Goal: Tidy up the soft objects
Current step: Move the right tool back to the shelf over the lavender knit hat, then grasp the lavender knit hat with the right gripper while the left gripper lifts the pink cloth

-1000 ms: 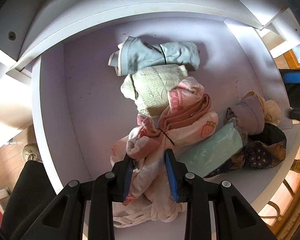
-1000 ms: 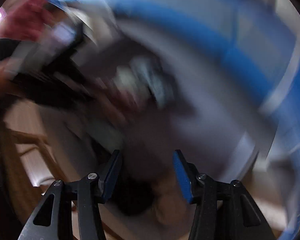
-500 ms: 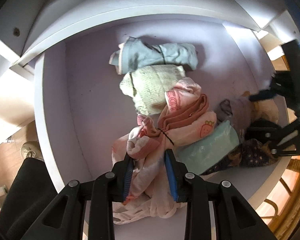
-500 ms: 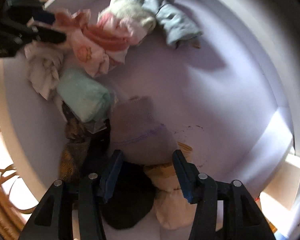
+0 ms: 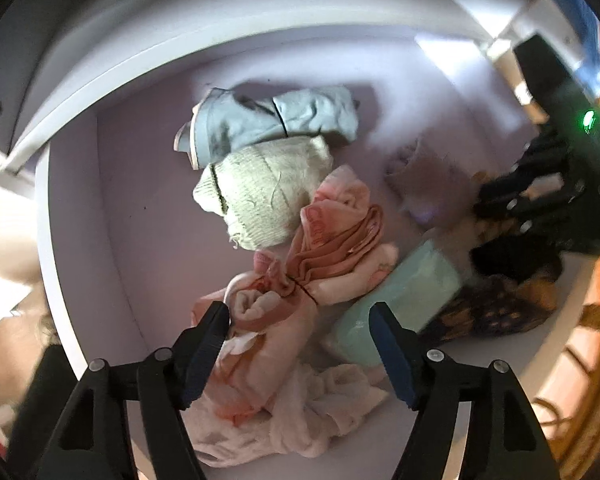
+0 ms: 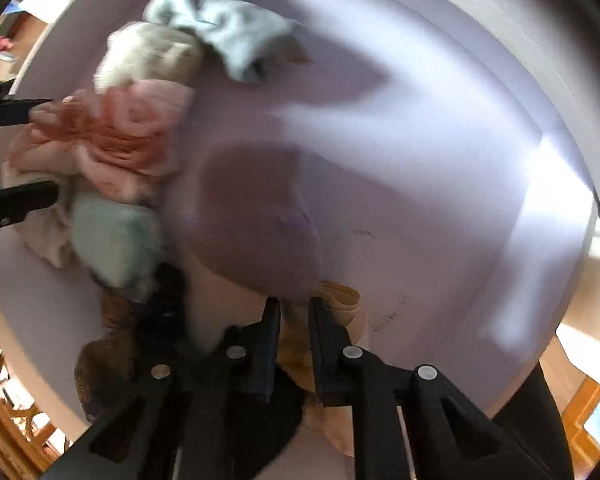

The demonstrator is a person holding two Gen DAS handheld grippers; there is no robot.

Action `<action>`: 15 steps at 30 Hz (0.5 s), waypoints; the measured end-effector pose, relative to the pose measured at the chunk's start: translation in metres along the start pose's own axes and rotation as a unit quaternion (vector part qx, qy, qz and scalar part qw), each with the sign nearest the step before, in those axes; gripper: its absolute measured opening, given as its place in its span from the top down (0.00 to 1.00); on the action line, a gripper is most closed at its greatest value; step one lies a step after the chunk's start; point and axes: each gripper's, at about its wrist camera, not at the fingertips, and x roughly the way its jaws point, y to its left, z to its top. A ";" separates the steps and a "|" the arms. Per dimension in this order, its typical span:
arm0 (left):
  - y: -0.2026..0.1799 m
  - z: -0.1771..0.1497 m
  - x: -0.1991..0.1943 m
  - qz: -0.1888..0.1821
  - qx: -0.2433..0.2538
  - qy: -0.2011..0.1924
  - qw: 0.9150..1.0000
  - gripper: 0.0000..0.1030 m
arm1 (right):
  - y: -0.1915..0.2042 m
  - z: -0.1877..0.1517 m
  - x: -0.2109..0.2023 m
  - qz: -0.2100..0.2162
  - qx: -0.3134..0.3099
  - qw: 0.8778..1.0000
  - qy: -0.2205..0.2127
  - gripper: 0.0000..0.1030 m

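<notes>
Soft items lie in a lilac-white compartment (image 5: 152,220). My left gripper (image 5: 300,316) points down over a pink garment (image 5: 332,248); its jaws are opening and the pink cloth lies loose between them, unpinched. My right gripper (image 6: 296,316) is shut on the near edge of a mauve cloth (image 6: 252,216), with a tan cloth (image 6: 340,300) just under its fingers. In the left wrist view the right gripper (image 5: 540,204) stands at the right beside the blurred mauve cloth (image 5: 424,184). The left gripper (image 6: 36,152) shows at the left edge of the right wrist view.
A blue-grey garment (image 5: 268,120) and a cream knitted piece (image 5: 264,196) lie at the back. A mint-green packet (image 5: 400,300) and dark patterned cloth (image 5: 492,304) sit by the front right. Compartment walls (image 5: 72,220) rise at the left and back; bare floor (image 6: 420,160) shows at the right.
The left jaws have spread apart and let go of the pink garment. The right gripper came down onto the mauve cloth and shut on it; that cloth has shifted.
</notes>
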 end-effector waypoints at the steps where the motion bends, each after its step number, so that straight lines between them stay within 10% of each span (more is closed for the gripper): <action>1: -0.001 0.001 0.005 0.012 0.007 0.007 1.000 0.31 | -0.001 0.002 0.002 0.012 0.003 1.000 0.001 0.88; 4: -0.002 0.004 0.017 0.034 0.014 0.029 0.999 0.52 | 0.008 0.007 -0.003 0.038 -0.015 0.999 -0.012 0.73; 15: -0.004 0.007 0.013 0.016 -0.005 0.027 1.000 0.65 | 0.024 0.062 -0.004 0.005 -0.034 0.997 -0.076 0.47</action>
